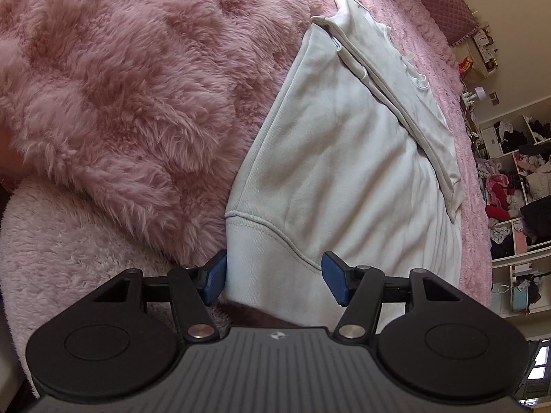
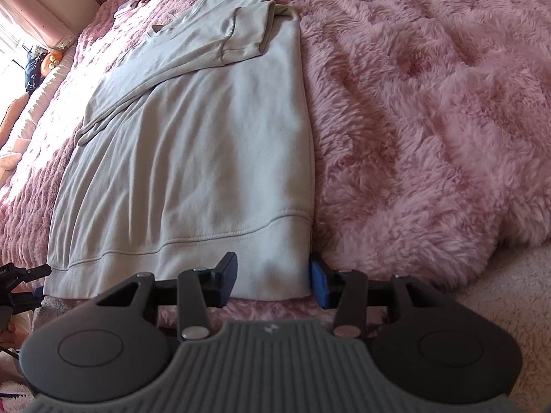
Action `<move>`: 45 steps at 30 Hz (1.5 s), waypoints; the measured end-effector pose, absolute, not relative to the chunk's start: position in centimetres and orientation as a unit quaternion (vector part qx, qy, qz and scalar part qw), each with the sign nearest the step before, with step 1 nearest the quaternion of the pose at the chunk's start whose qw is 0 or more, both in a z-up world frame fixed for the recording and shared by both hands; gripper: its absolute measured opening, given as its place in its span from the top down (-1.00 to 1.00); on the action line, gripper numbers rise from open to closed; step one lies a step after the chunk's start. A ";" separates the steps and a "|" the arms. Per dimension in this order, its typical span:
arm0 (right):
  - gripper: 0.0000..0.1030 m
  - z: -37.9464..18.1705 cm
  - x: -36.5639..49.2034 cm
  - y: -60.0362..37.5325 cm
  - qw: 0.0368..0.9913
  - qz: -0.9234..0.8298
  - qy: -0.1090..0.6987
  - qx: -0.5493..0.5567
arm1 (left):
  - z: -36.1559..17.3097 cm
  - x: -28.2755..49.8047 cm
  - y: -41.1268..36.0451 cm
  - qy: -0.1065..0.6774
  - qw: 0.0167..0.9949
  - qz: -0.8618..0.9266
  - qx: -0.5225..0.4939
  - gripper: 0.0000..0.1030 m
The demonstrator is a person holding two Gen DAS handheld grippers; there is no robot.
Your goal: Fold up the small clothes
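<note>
Sweatshirt hem (image 1: pixel 275 275): its near edge runs under the left gripper's (image 1: pixel 273 284) body in the left wrist view.
Shelves (image 1: pixel 516 186): at the right edge, cut off, contents (clothes, mostly) too small to tell.
Dark object (image 2: pixel 17 285): cut by the left edge (unidentifiable).

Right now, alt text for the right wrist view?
The open right gripper straddles the bottom right corner of a pale sweatshirt lying flat on a fluffy pink blanket. Its sleeves are folded across the chest.
</note>
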State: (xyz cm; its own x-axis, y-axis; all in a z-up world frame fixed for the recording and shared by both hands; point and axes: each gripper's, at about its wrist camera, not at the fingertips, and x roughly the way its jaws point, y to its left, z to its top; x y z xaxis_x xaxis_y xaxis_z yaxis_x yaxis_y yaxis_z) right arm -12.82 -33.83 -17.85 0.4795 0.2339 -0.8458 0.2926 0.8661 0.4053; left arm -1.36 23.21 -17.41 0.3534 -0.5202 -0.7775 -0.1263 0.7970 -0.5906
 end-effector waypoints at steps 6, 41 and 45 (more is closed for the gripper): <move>0.20 -17.8 -12.5 -33.5 0.823 -0.010 0.515 0.241 | -17.9 -0.7 25.4 0.545 0.773 -0.097 -0.310 -0.30; 0.58 -17.6 -10.9 -34.5 0.807 0.006 0.526 0.269 | -17.8 0.6 26.4 0.541 0.761 -0.162 -0.318 0.40; 0.57 -18.0 -10.7 -34.1 0.805 0.006 0.531 0.265 | -18.5 0.8 26.5 0.547 0.750 -0.169 -0.331 0.39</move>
State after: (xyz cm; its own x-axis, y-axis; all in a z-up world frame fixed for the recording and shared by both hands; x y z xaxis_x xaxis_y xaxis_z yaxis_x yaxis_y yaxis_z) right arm -10.70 -34.11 -18.00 0.4356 0.2919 -0.8515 0.2717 0.8592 0.4336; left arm 0.75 26.45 -18.49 0.3434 -0.6161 -0.7089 -0.1079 0.7239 -0.6814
